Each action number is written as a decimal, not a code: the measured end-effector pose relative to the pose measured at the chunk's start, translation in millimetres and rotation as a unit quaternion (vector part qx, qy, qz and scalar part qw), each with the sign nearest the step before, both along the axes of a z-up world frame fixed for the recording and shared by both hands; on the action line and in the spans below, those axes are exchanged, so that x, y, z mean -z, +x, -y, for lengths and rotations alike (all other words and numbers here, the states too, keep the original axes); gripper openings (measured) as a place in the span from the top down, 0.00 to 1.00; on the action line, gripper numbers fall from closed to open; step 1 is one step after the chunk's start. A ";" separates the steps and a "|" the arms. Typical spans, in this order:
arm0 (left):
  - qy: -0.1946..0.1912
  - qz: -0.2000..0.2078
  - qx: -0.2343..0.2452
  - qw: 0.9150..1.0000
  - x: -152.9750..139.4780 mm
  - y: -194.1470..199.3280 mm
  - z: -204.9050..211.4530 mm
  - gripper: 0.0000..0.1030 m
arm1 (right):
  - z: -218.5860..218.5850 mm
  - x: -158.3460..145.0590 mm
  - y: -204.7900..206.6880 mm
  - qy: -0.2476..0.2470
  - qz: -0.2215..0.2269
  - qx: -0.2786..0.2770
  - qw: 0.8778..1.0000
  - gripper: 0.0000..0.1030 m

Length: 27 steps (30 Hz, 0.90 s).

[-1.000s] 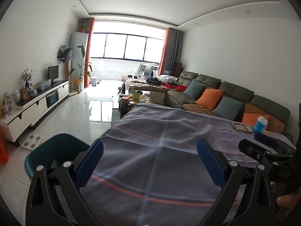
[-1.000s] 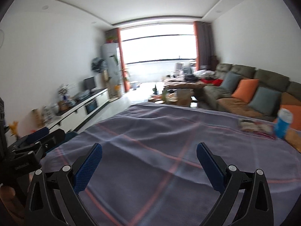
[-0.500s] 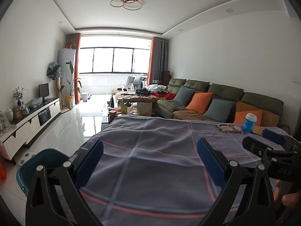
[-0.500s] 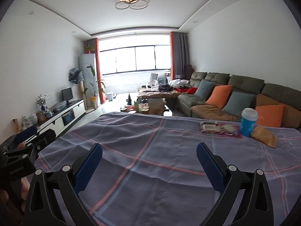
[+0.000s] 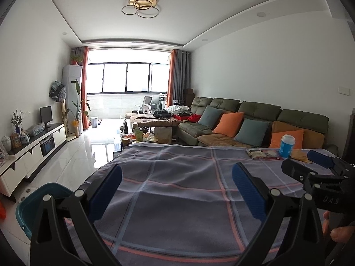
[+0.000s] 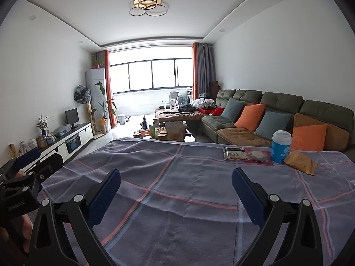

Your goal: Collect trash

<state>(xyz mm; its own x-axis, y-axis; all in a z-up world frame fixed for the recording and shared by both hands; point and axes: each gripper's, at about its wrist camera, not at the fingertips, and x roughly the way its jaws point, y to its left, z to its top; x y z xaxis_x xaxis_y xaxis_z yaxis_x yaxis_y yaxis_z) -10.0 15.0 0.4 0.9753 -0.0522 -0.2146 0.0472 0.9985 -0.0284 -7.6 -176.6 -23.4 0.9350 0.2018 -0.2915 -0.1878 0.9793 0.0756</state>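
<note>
Trash lies at the far right of the plaid-clothed table (image 6: 177,210): a blue cup with a white lid (image 6: 281,146), a silver wrapper (image 6: 234,153), a red packet (image 6: 258,157) and a crumpled brown bag (image 6: 300,162). The cup (image 5: 287,145) also shows in the left wrist view. My right gripper (image 6: 176,174) hovers open over the cloth, well short of the trash, with nothing between its fingers. My left gripper (image 5: 176,170) is open too, over the table's near left part. A teal bin (image 5: 42,201) stands on the floor beside the table's left edge.
A green sofa with orange and blue cushions (image 6: 277,115) runs behind the table's right side. A cluttered coffee table (image 5: 153,122) stands beyond the far edge. A white TV cabinet (image 5: 33,148) lines the left wall across glossy floor. A hand (image 5: 339,230) holds the right gripper.
Both views have lifted and levelled, so more ceiling shows. The cup and wrappers have come fully into the right wrist view. Both grippers stay open.
</note>
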 end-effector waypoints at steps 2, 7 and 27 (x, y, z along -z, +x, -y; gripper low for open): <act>0.001 0.001 0.002 1.000 0.2 -0.1 1.2 0.03 | 0.9 -0.4 -1.1 0.000 0.000 0.001 1.000 0.03; 0.003 0.004 0.005 1.000 1.3 -1.2 5.0 0.03 | 3.5 -1.9 -4.0 0.001 0.003 0.006 1.000 0.03; -0.001 0.003 0.001 1.000 1.7 -0.7 6.3 0.03 | 6.8 -2.1 -3.9 0.001 0.001 0.008 1.000 0.03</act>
